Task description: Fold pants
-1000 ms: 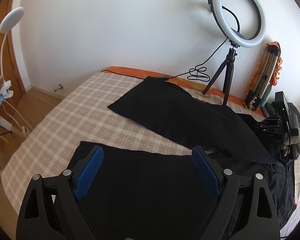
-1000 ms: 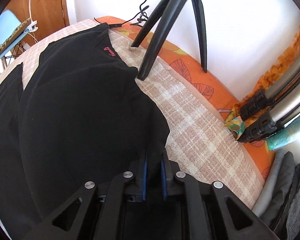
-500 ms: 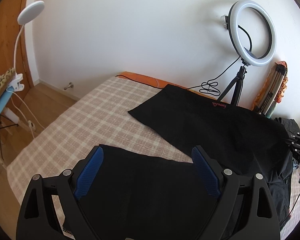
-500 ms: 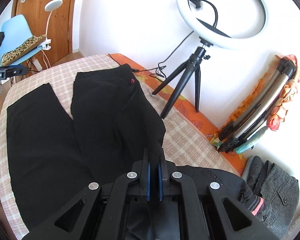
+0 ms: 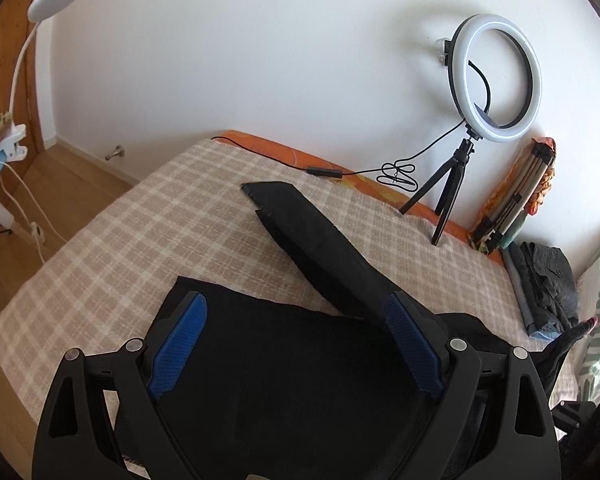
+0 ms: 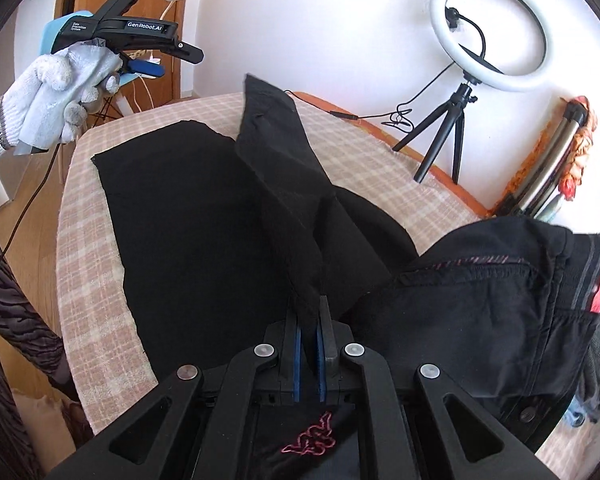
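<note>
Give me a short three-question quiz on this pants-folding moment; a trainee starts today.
1. True or false: the right claw is shut on the black pants.
2. Which claw is open? A) left claw B) right claw
3. Fill in: the raised pant leg stretches over the checked ____.

Key: 1 true, dark cloth sits pinched between its pads. 2 A, its blue pads stand wide apart above the cloth, gripping nothing. 3 bedspread.
</note>
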Motion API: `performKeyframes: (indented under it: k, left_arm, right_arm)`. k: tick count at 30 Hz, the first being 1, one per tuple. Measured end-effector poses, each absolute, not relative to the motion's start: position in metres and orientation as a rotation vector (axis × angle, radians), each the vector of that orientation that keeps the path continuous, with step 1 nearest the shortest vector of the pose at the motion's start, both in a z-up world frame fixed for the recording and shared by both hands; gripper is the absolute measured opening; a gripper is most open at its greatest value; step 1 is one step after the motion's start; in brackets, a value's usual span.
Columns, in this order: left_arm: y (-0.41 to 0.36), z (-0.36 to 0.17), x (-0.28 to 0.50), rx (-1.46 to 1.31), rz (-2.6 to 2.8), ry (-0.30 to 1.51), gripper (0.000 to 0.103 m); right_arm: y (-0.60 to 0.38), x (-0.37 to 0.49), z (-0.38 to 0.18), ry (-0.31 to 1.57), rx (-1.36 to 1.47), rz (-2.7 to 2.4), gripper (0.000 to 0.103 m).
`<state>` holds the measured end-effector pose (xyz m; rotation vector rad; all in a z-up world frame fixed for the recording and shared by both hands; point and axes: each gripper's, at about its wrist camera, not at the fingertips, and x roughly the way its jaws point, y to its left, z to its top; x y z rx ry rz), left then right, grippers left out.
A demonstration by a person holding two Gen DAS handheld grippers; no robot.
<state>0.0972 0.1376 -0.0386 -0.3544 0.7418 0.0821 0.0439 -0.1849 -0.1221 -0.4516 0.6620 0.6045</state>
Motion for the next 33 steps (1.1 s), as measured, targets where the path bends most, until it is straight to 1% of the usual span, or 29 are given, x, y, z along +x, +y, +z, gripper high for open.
performKeyframes:
  k: [4,8,10,14,16,21,23,26,33]
  left_arm:
    - [0.15,-0.06,0.101,-0.434,0.096,0.801,0.092]
    - [0.162,-0.086,0.097,-0.585,0.096,0.87,0.092]
    - [0.157,-0.093,0.094,-0.615,0.081,0.898,0.092]
    - [0.129,-0.104,0.095,-0.581,0.031,0.942,0.092]
    - [0.121,-0.113,0.099,-0.639,0.005,0.956,0.092]
    - [0.12,-0.14,0.113,-0.862,0.055,0.956,0.092]
    - [0.121,-0.139,0.114,-0.903,0.087,0.904,0.092]
    - [0.122,-0.139,0.119,-0.976,0.101,0.881,0.092]
    - [0.119,-0.142,0.13,-1.054,0.126,0.83,0.091]
  right_arm:
    - [-0.184,0.031,-0.133,0.655,-0.499,0.558,0.004]
    - [-0.189,0.033,-0.126,0.629,-0.446,0.544,0.004]
    - [-0.192,0.036,-0.117,0.601,-0.436,0.531,0.004]
    - [-0.197,0.046,-0.103,0.568,-0.384,0.52,0.004]
    - [-0.195,0.049,-0.1,0.557,-0.383,0.514,0.004]
    - [-0.192,0.054,-0.096,0.552,-0.366,0.518,0.004]
    - [-0.192,0.054,-0.095,0.549,-0.363,0.522,0.004]
    - [-0.198,0.055,-0.092,0.544,-0.351,0.527,0.004]
    - [-0.204,0.058,-0.084,0.536,-0.318,0.528,0.004]
